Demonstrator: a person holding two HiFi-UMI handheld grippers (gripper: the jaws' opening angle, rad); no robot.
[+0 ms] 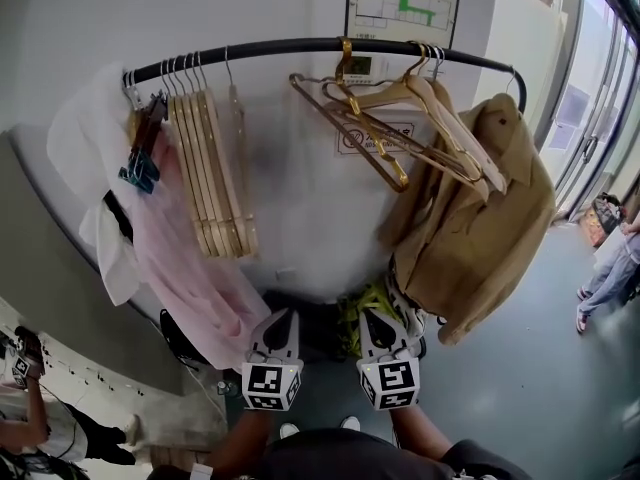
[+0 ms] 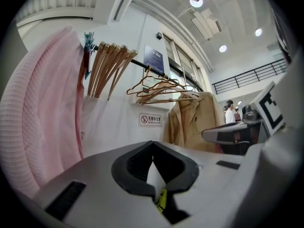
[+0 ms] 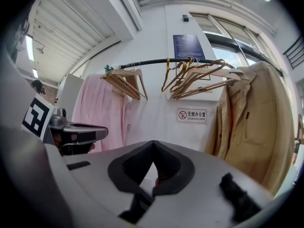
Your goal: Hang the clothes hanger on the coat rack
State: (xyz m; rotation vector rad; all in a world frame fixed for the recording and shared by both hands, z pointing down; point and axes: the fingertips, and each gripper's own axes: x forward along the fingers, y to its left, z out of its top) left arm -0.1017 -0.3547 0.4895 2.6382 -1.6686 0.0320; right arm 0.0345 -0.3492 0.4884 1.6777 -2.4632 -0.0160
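A black coat rack bar (image 1: pixel 300 46) runs along the white wall. A bundle of bare wooden hangers (image 1: pixel 210 168) hangs at its left, and a few more wooden and gold hangers (image 1: pixel 375 123) hang tilted near the middle. Both grippers are low in the head view, below the rack and apart from it. My left gripper (image 1: pixel 281 318) (image 2: pixel 152 144) is shut with nothing in it. Beside it, my right gripper (image 1: pixel 374 318) (image 3: pixel 153 144) is shut too and holds nothing. Both gripper views face the rack bar (image 3: pixel 156 61) and its hangers (image 2: pixel 111 63) from below.
A tan jacket (image 1: pixel 490 208) hangs at the rack's right end; a pink garment (image 1: pixel 190 268) and a white one (image 1: pixel 85 153) hang at the left. Something yellow-green (image 1: pixel 358 308) lies on the floor under the rack. People stand at the far right (image 1: pixel 610 258) and lower left (image 1: pixel 35 418).
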